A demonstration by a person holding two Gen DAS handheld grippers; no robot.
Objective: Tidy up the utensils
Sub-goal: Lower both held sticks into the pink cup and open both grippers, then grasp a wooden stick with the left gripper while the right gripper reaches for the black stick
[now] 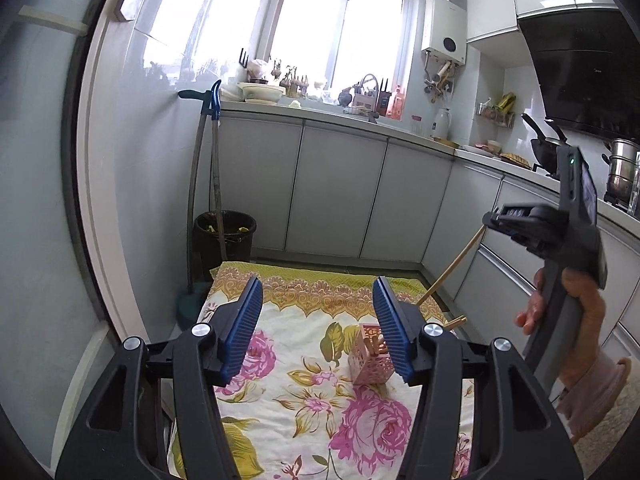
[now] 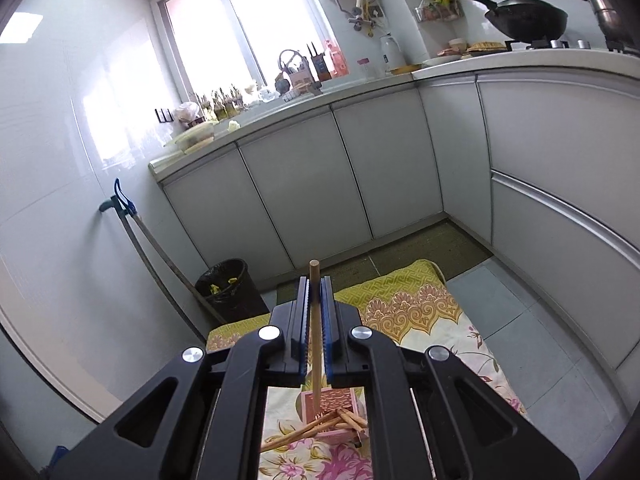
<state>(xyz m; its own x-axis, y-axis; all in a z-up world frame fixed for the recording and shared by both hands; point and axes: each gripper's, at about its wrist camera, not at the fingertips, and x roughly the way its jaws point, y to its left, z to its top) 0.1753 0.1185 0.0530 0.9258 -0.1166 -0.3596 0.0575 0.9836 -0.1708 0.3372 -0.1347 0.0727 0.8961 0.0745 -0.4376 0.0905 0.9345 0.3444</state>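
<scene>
**Right tongs clamped on one chopstick above the pink holder, left tongs spread wide**

My right tongs (image 2: 316, 292) are closed on a single wooden chopstick (image 2: 315, 320). Through the right wrist camera, the stick runs straight between the two blue pads, its blunt end poking out past the fingertips and its lower end reaching down toward the mouth of the pink lattice utensil holder (image 2: 330, 404). I cannot tell whether the tip is touching the holder or just above it. More chopsticks (image 2: 320, 426) lie in a loose bundle at the near side of the holder, their ends fanning out over the floral cloth (image 2: 440, 312); whether they sit inside it or lean across its rim I cannot make out.

My left tongs (image 1: 318, 312) are open, the blue ribbed pads well apart with nothing between them. Through the gap in the left wrist view I see the same pink holder (image 1: 366, 360) standing on the flower-patterned cloth (image 1: 304, 412), partly hidden behind the right-hand pad. To the right of it, the right tongs (image 1: 490, 220) hang in the air, gripped by the person's hand (image 1: 576, 304), with the chopstick (image 1: 452, 266) slanting down from them toward the cloth. Another stick end (image 1: 456, 322) peeks out just beside my pad.

The cloth lies low in a kitchen, in front of grey cabinet doors (image 1: 340, 188). A black waste bin (image 1: 225, 236) stands at the far left corner of the cloth, and a wok (image 2: 524, 16) sits on the stove.
</scene>
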